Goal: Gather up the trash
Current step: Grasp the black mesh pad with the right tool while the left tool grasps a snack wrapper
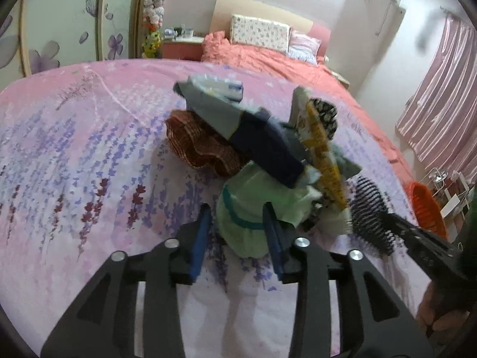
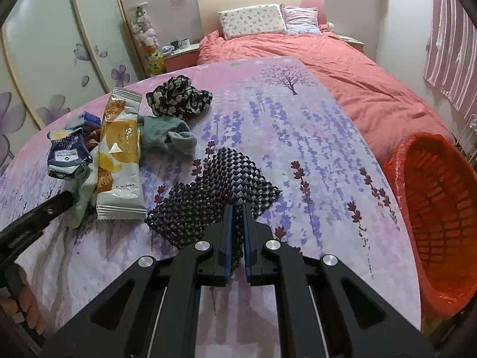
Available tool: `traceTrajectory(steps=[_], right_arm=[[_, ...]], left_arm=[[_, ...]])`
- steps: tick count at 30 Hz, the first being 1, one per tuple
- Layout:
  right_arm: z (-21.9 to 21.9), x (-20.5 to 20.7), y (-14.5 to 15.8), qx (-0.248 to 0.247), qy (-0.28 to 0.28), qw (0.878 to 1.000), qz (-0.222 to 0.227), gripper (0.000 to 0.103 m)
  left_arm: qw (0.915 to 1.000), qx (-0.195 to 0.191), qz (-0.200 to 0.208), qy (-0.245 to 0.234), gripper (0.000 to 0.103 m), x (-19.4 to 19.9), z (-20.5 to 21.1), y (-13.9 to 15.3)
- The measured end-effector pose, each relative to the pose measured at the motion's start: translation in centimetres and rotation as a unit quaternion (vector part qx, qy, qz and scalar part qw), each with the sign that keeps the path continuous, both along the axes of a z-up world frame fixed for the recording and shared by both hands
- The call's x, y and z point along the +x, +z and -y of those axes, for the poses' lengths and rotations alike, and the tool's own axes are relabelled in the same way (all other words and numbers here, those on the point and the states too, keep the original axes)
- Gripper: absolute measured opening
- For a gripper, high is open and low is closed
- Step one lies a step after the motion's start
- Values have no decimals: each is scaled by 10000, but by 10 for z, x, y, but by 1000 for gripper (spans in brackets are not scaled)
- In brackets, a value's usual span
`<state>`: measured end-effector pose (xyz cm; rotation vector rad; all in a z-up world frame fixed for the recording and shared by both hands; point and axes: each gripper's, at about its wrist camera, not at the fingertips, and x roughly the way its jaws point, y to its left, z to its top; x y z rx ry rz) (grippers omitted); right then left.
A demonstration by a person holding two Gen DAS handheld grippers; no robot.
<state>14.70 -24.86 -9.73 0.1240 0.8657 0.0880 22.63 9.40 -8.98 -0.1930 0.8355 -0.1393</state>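
— Starting nearest, what does each claw have?

— On the right, the right gripper [image 2: 237, 208] is clamped on the near edge of a black mesh mat [image 2: 214, 191], which runs up between its blue pads; the rest of the mat lies flat on the lavender bedspread [image 2: 298, 137]; the left gripper [image 1: 237, 211] has its jaws partly apart around a pale green wrapper [image 1: 253, 208], and whether the pads press on it I cannot tell.

— And the trash itself?

— Heaped just beyond the left claw, left of the mat; a yellow-and-white snack packet [image 2: 120, 155] lies lengthwise, touching a dark blue cracker bag [image 2: 68, 155] on its left; a grey-green sock [image 2: 170, 134] sits on the packet's far right; a brown ruffled cloth [image 1: 202, 146] lies under the heap in the left wrist view.

— Farther out?

— A black floral scrunchie [image 2: 179, 98] lies beyond the sock; an orange bin [image 2: 438, 214] with a red liner stands off the bedspread's right edge, well apart from the heap; past the spread lies a coral quilt [image 2: 342, 68], then two pillows against the headboard.
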Motion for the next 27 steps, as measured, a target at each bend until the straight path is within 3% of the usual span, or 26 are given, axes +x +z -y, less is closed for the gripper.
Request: traceTrajectory(steps=[4, 8, 9, 10, 12, 17, 21, 23, 24, 25, 27], right_arm=[[-1, 2, 0, 192, 37, 9998, -9, 41], [-13, 6, -4, 60, 137, 9999, -30, 46], [-17, 6, -5, -43, 160, 9999, -2, 45], [-21, 7, -5, -188, 155, 9997, -5, 31], [-22, 6, -5, -154, 263, 9995, 12, 17], [3, -3, -5, -177, 98, 9998, 14, 15], [21, -3, -8, 311, 54, 9995, -34, 15], [20, -2, -9, 295, 61, 9995, -41, 15], [20, -2, -9, 308, 60, 9995, -40, 15], [20, -2, -9, 331, 60, 9994, -42, 15], [20, -2, -8, 391, 60, 9992, -45, 15]], left_arm=[[9996, 2, 276, -73, 41, -14, 10, 20], [9977, 27, 649, -182, 42, -24, 31, 46], [9974, 14, 676, -233, 44, -21, 36, 50], [9973, 10, 679, -273, 47, -19, 40, 52], [9976, -31, 605, -333, 48, -8, 52, 52], [9986, 255, 244, -385, 49, 31, 85, 38], [9980, 539, -84, -313, 48, 55, 100, 18], [9978, 572, -214, -275, 44, 63, 104, 11], [9976, 589, -230, -282, 35, 65, 107, 9], [9975, 596, -231, -314, 20, 67, 109, 8], [9975, 506, -214, -435, 12, 69, 112, 9]])
